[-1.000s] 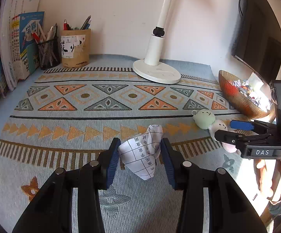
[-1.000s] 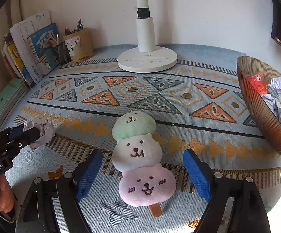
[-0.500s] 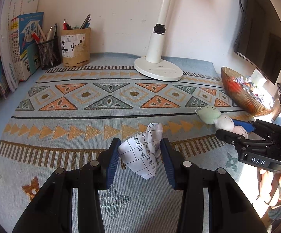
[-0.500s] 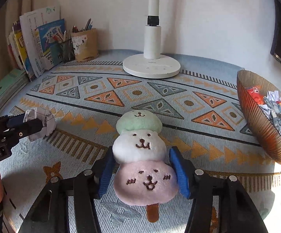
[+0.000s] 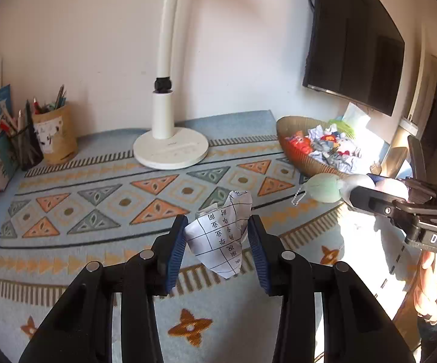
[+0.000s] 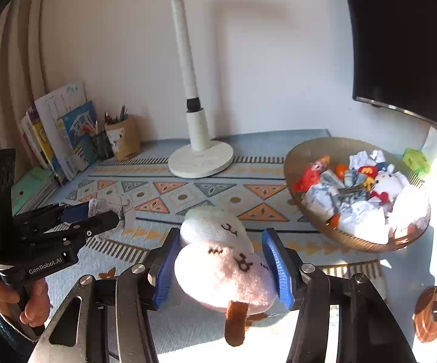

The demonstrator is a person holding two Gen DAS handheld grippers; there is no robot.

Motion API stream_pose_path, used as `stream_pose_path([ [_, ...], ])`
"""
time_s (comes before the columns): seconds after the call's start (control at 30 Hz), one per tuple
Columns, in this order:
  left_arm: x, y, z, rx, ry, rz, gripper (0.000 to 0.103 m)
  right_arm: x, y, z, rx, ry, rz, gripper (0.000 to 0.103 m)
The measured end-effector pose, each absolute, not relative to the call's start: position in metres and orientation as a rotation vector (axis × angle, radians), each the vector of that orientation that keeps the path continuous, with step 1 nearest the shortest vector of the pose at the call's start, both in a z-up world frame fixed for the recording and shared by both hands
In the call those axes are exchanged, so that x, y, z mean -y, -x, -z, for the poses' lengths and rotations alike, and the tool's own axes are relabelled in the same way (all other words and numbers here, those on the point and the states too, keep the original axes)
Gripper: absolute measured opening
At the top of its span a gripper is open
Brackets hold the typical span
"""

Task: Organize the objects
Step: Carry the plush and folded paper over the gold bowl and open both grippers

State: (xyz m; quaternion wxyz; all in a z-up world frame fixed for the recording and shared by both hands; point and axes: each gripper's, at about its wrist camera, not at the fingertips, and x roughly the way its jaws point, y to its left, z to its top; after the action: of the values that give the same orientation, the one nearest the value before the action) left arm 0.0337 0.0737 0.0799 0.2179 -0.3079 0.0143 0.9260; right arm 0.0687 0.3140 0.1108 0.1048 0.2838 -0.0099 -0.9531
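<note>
Item: plush dumpling skewer (image 6: 221, 260), clamped between the blue pads of the right gripper (image 6: 223, 264), lifted off the desk (image 6: 188, 193), its long axis running away from the camera, brown stick end nearest. Destination, by judgement: woven bowl (image 6: 297, 157), right of frame centre, already holding toys and crumpled paper; it lies ahead and to the right, near this gripper. Item: crumpled paper ball (image 5: 221, 236), clamped in the left gripper (image 5: 218, 246) at lower centre; the bowl sits upper right, farther off.
</note>
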Motion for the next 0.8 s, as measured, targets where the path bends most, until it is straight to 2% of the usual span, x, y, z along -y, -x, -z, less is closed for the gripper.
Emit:
stream_pose_path([
  [0.23, -0.188, 0.008, -0.131, -0.134, 0.671, -2.481, 0.038, -0.403, -0.002, -0.152, 0.259, -0.819, 3.019, 0.051],
  [0.33, -0.222, 0.029, -0.125, -0.153, 0.692, -2.429, 0.038, -0.412, 0.020, -0.137, 0.287, -0.971, 2.846, 0.050],
  [0.43, -0.221, 0.034, -0.109, -0.109, 0.736, -2.375, 0.038, -0.405, -0.010, -0.112, 0.248, -1.030, 2.705, 0.051],
  [0.47, -0.217, 0.031, -0.104, -0.118, 0.734, -2.382, 0.038, -0.402, -0.025, -0.103, 0.216, -1.045, 2.695, 0.057],
  [0.5, -0.212, 0.027, -0.099, -0.135, 0.739, -2.392, 0.038, -0.401, -0.040, -0.093, 0.176, -1.055, 2.710, 0.074],
  [0.53, -0.209, 0.022, -0.094, -0.146, 0.753, -2.401, 0.038, -0.402, -0.056, -0.083, 0.139, -1.070, 2.735, 0.080],
  [0.57, -0.204, 0.019, -0.089, -0.142, 0.773, -2.402, 0.038, -0.405, -0.070, -0.073, 0.113, -1.096, 2.742, 0.083],
  [0.7, -0.185, 0.003, -0.074, -0.154, 0.838, -2.408, 0.038, -0.430, -0.119, -0.049, 0.099, -1.187, 2.757, 0.083],
  [0.77, -0.174, -0.005, -0.069, -0.155, 0.856, -2.415, 0.038, -0.450, -0.142, -0.048, 0.227, -1.082, 2.884, 0.083],
  [0.8, -0.169, -0.008, -0.067, -0.137, 0.863, -2.419, 0.038, -0.457, -0.154, -0.048, 0.334, -0.934, 3.011, 0.086],
])
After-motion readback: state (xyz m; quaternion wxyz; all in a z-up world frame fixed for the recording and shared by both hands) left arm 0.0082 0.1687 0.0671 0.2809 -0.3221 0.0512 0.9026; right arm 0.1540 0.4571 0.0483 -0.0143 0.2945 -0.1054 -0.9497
